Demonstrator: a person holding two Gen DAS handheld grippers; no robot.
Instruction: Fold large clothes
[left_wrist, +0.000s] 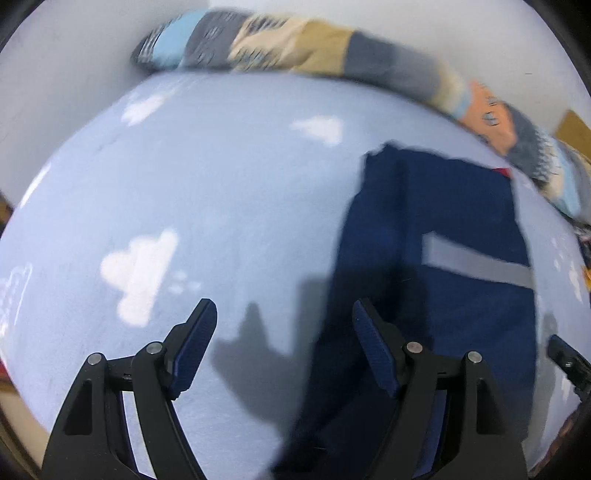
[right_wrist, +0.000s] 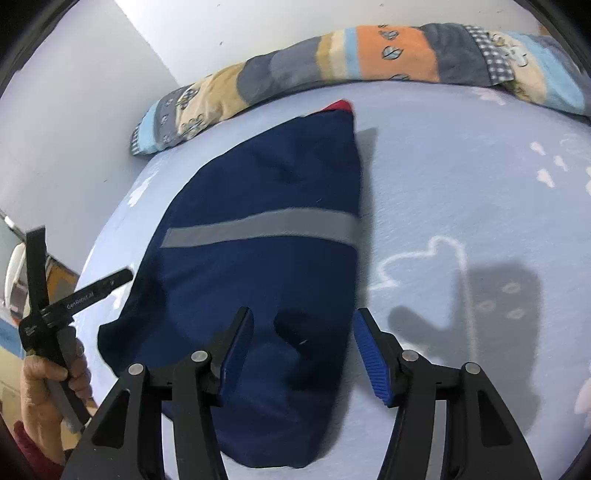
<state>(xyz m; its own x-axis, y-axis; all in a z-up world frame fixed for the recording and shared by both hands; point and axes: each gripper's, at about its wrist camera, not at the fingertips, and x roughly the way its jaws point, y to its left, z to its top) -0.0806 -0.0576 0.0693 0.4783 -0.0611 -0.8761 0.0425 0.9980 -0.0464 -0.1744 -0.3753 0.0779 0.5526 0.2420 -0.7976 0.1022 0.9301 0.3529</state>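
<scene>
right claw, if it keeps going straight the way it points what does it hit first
Probably the navy garment lying on the bed. The open right claw points down at its near end, though depth is unclear.

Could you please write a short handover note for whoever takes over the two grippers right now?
Left gripper: open, holding nothing, over the light blue cloud-print bed sheet just left of the garment.
Right gripper: open, nothing clamped, above the garment's near end.
Navy blue garment with a grey reflective stripe: lies flat on the sheet, already folded into a long narrow shape; a bit of red shows at its far end. A striped patchwork blanket roll sits along the wall behind it.
Done: lengthwise folds, apparently.
Left: probably fold it across, near end to far end, then smooth it.
</scene>
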